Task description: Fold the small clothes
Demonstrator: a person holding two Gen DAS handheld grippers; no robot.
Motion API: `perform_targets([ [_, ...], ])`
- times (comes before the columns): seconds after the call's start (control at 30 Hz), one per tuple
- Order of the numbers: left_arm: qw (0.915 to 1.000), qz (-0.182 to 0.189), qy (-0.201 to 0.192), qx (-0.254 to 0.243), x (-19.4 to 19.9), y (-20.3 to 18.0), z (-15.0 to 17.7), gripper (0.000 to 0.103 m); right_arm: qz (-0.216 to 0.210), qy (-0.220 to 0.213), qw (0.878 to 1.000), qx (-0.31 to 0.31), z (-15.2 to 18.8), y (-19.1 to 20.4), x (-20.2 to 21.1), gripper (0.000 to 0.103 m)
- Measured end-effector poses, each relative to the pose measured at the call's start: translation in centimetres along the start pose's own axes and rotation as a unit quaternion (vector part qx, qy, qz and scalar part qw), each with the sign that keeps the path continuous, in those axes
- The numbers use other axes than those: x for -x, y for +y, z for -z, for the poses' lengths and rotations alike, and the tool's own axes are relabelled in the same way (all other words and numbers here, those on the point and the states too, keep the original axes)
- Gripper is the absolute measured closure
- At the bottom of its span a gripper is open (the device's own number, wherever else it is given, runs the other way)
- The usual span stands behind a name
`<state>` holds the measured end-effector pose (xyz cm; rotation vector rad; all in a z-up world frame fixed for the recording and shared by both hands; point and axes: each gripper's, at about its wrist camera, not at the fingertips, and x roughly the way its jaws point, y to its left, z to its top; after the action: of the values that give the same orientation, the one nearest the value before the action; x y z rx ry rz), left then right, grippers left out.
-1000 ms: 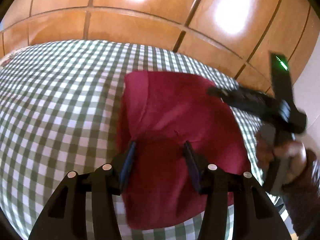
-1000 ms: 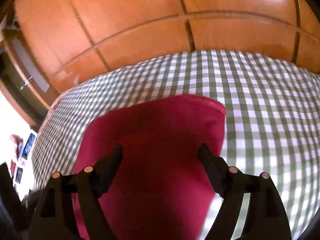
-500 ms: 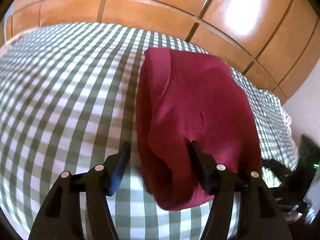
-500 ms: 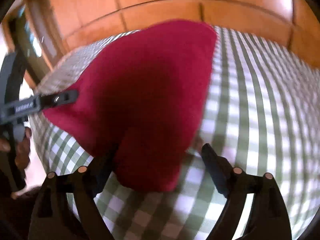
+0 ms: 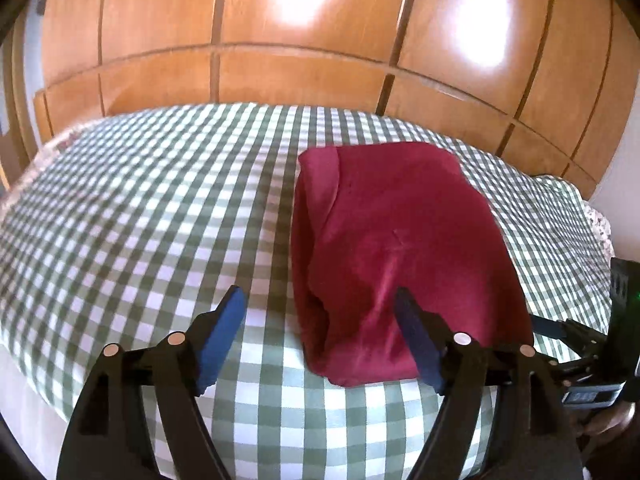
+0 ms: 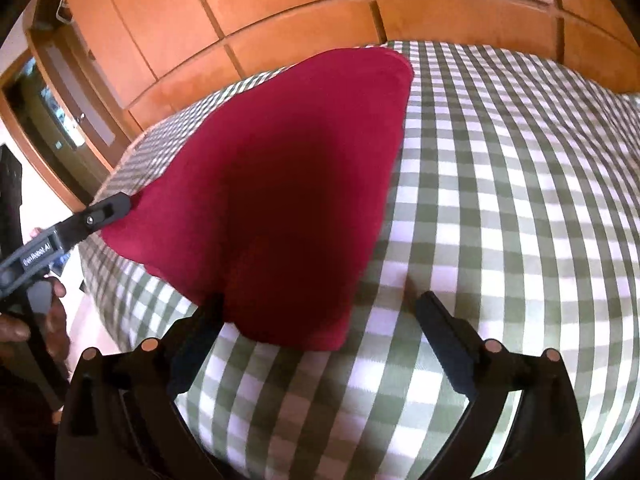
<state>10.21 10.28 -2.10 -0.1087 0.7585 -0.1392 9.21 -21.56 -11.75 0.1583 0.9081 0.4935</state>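
Step in hand, by my reading: last tidy of the folded red cloth [image 5: 400,248], or a pull back from it. Cloth lies as a compact rectangle on the checked bedspread [image 5: 140,208], doubled layer showing along its left edge.

To do it well:
- Keep both sets of fingers clear of the near hem while backing off; any snag would undo the fold.
- If one more fold is wanted, take the near corners with both grippers at once and carry them evenly to the far edge.
- The fabric looks soft and slack, so lift low and lay down slowly. The bed likely gives under pressure.

Left gripper [image 5: 320,332]: jaws wide, nothing between them. Its right finger sits over the cloth's near part, the left finger over bare bedspread; touching or not, I cannot tell.

Right gripper [image 6: 320,312]: jaws wide, empty. Near end of the cloth [image 6: 288,184] sits between its fingers, toward the left one. In this view the left gripper's tip [image 6: 108,208] is at the cloth's left corner.

Wooden wardrobe [image 5: 304,40] behind the bed.
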Motion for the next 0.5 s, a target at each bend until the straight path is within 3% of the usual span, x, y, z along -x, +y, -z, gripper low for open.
perform_targets([
  [0.43,0.9998,0.006,0.015,-0.011,-1.1,-0.5,0.0,0.027,-0.060,-0.010,0.994,-0.090,-3.6,-3.0,0.8,0.006],
  [0.5,0.9998,0.008,0.018,-0.008,-1.4,-0.4,0.1,0.021,-0.072,-0.011,0.992,-0.101,-4.5,-3.0,0.4,0.006],
])
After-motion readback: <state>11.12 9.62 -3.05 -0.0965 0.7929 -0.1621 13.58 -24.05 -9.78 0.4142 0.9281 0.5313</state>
